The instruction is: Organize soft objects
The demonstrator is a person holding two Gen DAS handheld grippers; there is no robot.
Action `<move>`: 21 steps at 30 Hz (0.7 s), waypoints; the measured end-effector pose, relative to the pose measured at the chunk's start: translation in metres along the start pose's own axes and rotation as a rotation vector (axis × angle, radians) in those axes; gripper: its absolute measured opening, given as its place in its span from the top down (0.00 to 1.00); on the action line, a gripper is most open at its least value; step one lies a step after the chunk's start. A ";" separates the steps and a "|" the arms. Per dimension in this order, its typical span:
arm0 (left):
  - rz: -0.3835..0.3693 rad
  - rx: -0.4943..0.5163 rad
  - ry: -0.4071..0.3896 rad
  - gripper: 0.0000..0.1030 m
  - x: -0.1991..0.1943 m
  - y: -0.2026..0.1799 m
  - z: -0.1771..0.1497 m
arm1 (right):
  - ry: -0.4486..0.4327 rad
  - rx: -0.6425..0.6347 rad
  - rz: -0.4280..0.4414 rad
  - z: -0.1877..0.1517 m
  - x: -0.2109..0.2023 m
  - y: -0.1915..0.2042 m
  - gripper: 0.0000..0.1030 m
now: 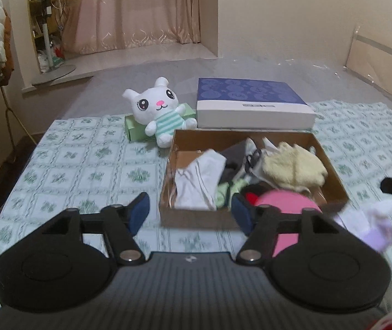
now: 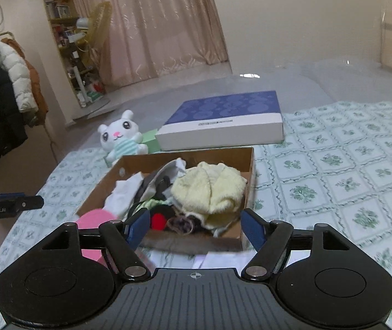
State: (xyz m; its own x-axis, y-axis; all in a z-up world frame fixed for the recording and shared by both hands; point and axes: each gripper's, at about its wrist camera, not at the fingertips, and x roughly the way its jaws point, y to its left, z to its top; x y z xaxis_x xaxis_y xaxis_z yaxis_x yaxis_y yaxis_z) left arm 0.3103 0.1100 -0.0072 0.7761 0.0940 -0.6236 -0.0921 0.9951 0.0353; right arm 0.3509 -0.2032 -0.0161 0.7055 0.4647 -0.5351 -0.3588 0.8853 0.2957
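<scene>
While both the left gripper (image 1: 190, 214) and right gripper (image 2: 196, 228) stand wide and empty: cardboard box (image 1: 196, 220), bedspread centre, part-filled; pink item (image 1: 286, 200) at its near edge—grip low, lift clear of rim

Pink curtains (image 1: 141, 8) hang behind; jackets (image 2: 6, 82) hang left beside a cluttered shelf (image 2: 64, 27).

a: the box (image 2: 247, 162) looks like plain matt cardboard, the yellow cloth (image 2: 212, 189) fluffy.
b: and the rabbit toy (image 1: 158, 110) is soft plush; the bedspread (image 1: 86, 165) smooth printed cloth.
</scene>
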 end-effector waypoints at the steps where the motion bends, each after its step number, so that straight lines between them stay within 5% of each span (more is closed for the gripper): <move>1: -0.008 0.000 0.001 0.38 -0.010 -0.002 -0.007 | -0.004 -0.004 0.001 -0.004 -0.007 0.003 0.29; 21: -0.048 -0.048 0.007 0.38 -0.166 -0.034 -0.102 | 0.052 0.037 0.105 -0.089 -0.125 0.064 0.28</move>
State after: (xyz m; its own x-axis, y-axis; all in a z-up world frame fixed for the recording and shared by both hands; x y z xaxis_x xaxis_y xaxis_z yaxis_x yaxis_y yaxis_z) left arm 0.1211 0.0576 0.0151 0.7762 0.0454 -0.6288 -0.0844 0.9959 -0.0322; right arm 0.1851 -0.2032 -0.0004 0.6325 0.5557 -0.5396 -0.4055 0.8311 0.3806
